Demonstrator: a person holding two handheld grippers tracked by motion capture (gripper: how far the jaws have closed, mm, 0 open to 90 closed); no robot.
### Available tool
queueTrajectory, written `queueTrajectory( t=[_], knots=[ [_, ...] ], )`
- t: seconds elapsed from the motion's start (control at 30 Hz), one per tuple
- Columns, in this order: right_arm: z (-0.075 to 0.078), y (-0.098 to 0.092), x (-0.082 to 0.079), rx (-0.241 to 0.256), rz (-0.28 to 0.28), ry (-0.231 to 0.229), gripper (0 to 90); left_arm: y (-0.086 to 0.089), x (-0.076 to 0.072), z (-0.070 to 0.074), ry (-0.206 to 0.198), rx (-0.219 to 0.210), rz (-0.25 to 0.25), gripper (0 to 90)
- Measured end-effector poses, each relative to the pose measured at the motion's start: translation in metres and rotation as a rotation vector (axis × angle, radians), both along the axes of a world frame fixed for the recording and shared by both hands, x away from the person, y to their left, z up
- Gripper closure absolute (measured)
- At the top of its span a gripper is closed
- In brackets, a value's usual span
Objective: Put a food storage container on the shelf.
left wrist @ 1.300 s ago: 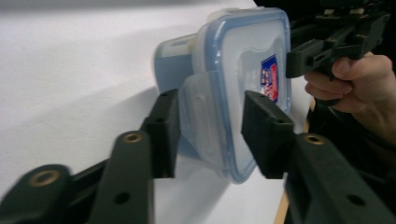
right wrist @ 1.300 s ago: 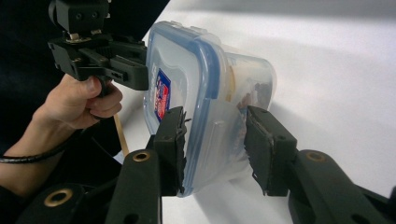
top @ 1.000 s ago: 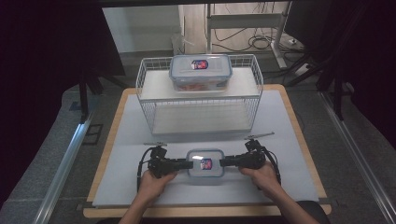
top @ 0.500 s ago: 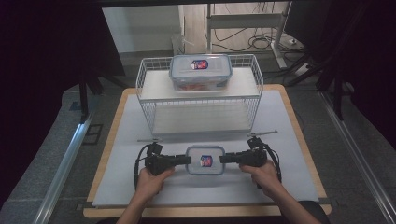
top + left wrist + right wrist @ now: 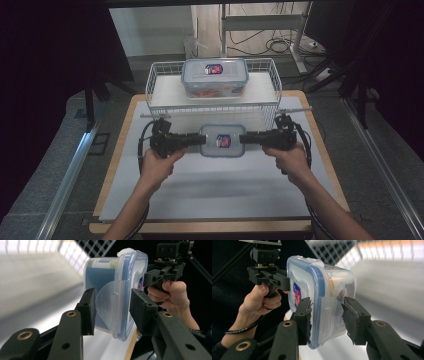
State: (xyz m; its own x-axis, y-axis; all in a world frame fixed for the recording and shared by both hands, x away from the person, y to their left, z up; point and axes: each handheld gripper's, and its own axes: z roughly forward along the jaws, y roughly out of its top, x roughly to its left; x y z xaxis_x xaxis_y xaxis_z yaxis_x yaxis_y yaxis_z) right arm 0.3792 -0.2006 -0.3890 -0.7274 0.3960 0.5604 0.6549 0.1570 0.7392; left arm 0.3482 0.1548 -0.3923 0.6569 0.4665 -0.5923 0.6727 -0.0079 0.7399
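Note:
A clear food container with a blue-rimmed lid and a red-and-blue label [image 5: 222, 140] hangs between my two grippers, above the white tabletop and just in front of the wire rack. My left gripper [image 5: 201, 140] is shut on its left end, my right gripper [image 5: 242, 139] on its right end. In the left gripper view the jaws [image 5: 112, 308] clamp over the end latch flap of the container [image 5: 110, 275], one pad under the base and one on the lid. The right gripper view has the same hold [image 5: 325, 315] on the container [image 5: 322, 282].
A white wire rack [image 5: 159, 85] stands at the back of the table, with a second, similar container [image 5: 215, 77] on its top shelf. The white mat [image 5: 215, 190] lies on a wooden board. Dark stands and cables surround the table.
Both grippers have carried the container away from the person, from near the table's front toward the wire rack, and it now sits higher in the high view.

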Motion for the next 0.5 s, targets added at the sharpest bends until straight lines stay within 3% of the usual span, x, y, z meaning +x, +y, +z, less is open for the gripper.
queueTrajectory(
  t=[0.1, 0.2, 0.5],
  knots=[
    [0.028, 0.002, 0.013, 0.015, -0.010, -0.035, 58.5, 0.002, 0.014, 0.030, -0.033, 0.013, 0.004, 57.5],
    [0.052, 0.004, 0.027, 0.027, -0.019, -0.051, 58.3, 0.003, 0.029, 0.057, -0.042, 0.021, 0.012, 57.4],
    [0.103, 0.012, 0.071, 0.058, -0.072, -0.064, 57.6, 0.009, 0.074, 0.107, -0.032, 0.012, 0.043, 57.2]
  ],
)
